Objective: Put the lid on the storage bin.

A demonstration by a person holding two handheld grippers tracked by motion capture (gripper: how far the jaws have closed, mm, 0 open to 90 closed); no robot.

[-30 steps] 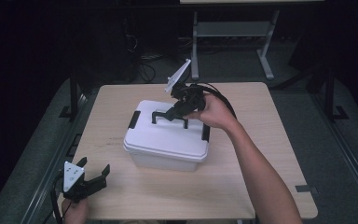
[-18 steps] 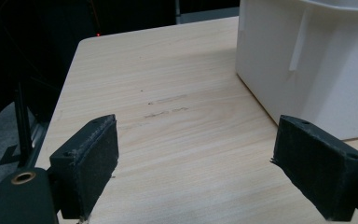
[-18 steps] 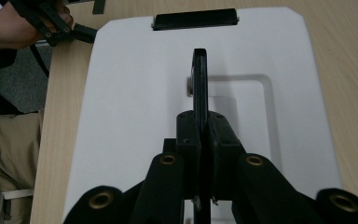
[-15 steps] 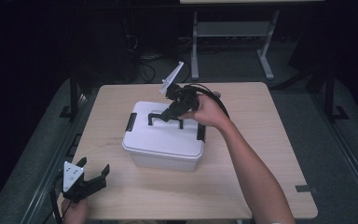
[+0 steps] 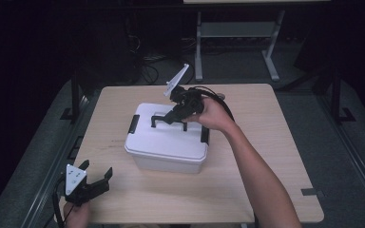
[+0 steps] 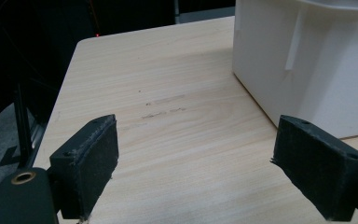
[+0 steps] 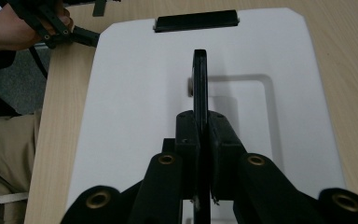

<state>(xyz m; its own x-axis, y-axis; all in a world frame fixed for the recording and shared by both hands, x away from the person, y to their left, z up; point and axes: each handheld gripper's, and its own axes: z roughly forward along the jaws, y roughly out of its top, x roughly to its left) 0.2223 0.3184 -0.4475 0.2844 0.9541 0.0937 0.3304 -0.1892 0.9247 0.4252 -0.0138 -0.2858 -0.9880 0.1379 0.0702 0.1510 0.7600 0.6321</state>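
A white lidded box (image 5: 166, 145) stands in the middle of the wooden table (image 5: 266, 142). Its black carrying handle (image 5: 164, 118) is swung up above the lid. My right gripper (image 5: 173, 115) reaches in from the far right side and is shut on that handle. In the right gripper view the handle bar (image 7: 200, 84) runs straight up from between the closed jaws of the right gripper (image 7: 201, 135), over the white lid (image 7: 135, 93). My left gripper (image 5: 100, 173) rests open near the front left corner. Nothing is held in the left gripper (image 6: 209, 163); the box wall (image 6: 307, 60) stands just beyond it.
Black latches (image 5: 134, 124) clip the lid at both short ends, one being the latch (image 7: 196, 21) at the lid's far end. A metal stand (image 5: 237, 33) and cables lie on the dark floor behind the table. The table's left edge (image 6: 65, 84) drops off close to the left gripper.
My right hand has drifted slightly left and nearer with the handle between its jaws, and the box shifted a little with it. The left gripper has stayed where it was.
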